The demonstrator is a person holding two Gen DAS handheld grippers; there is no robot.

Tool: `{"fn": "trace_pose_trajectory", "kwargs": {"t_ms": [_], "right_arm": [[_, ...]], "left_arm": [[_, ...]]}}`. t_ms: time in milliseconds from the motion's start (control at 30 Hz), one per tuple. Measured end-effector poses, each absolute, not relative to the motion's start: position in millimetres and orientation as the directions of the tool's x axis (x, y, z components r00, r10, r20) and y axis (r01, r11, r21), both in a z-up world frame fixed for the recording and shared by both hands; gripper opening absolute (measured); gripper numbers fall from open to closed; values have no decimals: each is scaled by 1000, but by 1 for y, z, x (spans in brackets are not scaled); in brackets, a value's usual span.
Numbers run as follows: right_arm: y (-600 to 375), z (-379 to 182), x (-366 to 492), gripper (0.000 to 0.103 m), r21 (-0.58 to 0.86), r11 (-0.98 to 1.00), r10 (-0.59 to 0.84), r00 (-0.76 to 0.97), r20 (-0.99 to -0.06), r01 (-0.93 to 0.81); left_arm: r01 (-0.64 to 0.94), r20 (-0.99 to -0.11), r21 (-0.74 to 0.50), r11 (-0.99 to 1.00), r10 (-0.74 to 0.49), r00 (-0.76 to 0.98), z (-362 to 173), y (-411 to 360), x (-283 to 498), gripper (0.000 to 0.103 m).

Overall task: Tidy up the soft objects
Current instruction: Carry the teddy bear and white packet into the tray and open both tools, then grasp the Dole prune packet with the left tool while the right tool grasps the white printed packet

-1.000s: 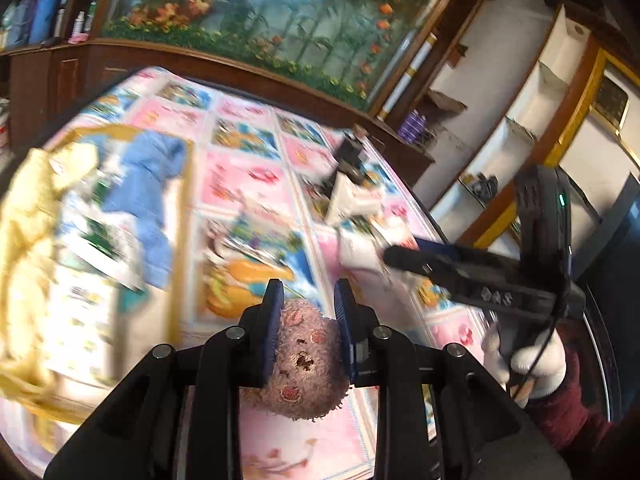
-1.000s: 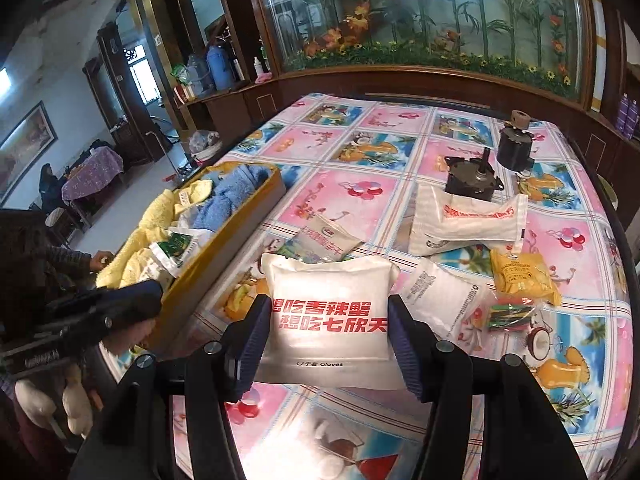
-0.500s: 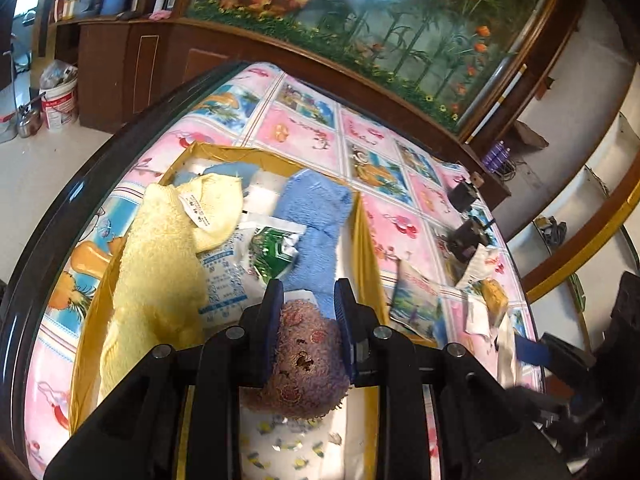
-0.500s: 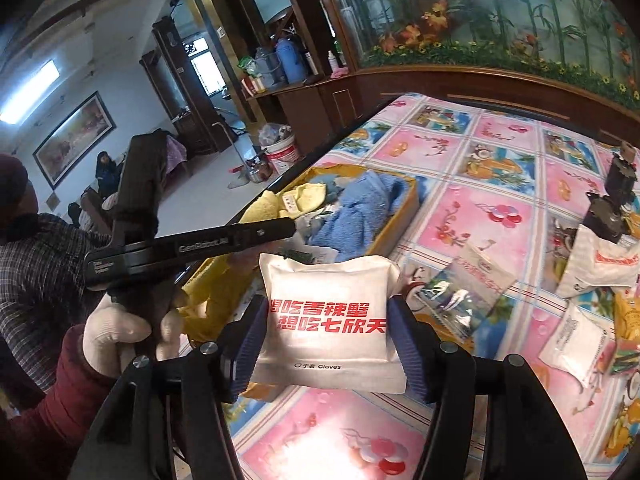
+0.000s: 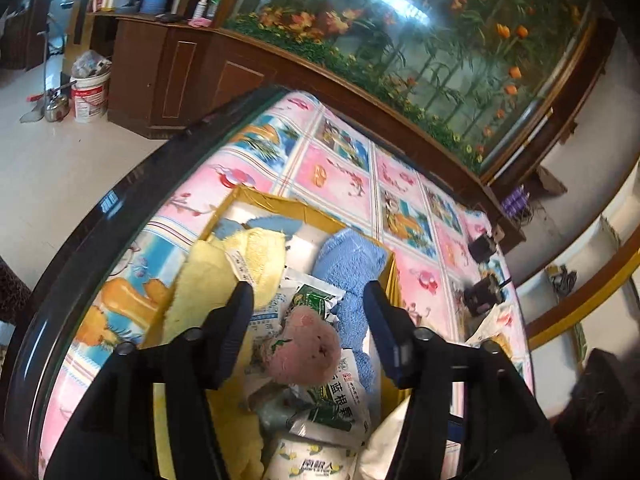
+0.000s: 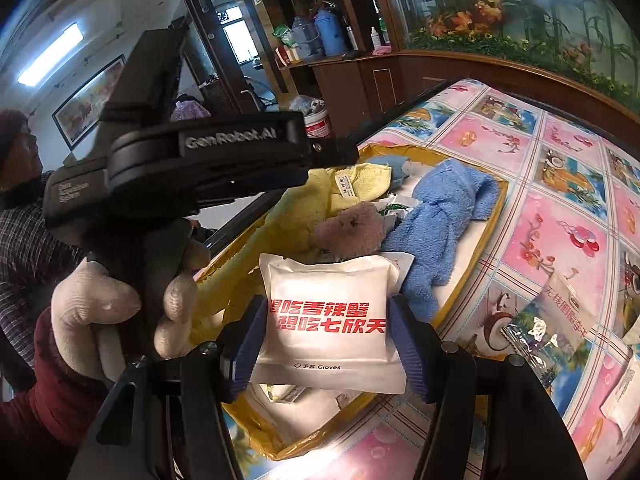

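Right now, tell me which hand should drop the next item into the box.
Right. Its tongs are shut on the white packet, held over the box. The left tongs are open and empty, the pink plush lying in the box below them.

Daylight fills both views, bright and even, with soft shadows only. In the left wrist view a long white glare streak lies on the aquarium glass point(image 5: 404, 36), and the floor point(image 5: 60, 160) left of the aquarium is washed pale near a bright doorway. The glossy worktop point(image 5: 332, 168) below the aquarium carries faint sheen. In the right wrist view a ceiling light point(image 6: 50, 56), far left of the aquarium point(image 6: 520, 4), is blown out to white. Fisheye bending curves the worktop edge and cabinet lines strongly, and all corners fall to black vignette. The lower right corner of the left wrist view is smeared dark. Printed text on the white packet point(image 6: 328, 316) reads sharply.
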State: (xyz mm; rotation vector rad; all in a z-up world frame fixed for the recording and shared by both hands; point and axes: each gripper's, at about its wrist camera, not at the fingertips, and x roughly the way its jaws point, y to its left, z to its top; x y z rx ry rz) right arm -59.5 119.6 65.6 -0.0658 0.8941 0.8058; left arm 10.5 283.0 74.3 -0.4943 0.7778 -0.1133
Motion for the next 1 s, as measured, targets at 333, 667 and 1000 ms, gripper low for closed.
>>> {"fn": "trace_pose_trajectory", "kwargs": {"t_ms": [333, 667, 1000], "right_arm": [[117, 65, -65, 83, 277, 723, 600, 375, -707, -633], [-3, 66, -102, 90, 273, 838, 514, 517, -684, -472], [-166, 28, -115, 90, 363, 924, 359, 603, -713, -121]], "left_arm": [[-75, -619, -476, 876, -274, 736, 90, 285, -22, 68], [46, -599, -449, 892, -339, 725, 107, 238, -64, 75], [224, -692, -396, 891, -449, 565, 81, 128, -45, 75]]}}
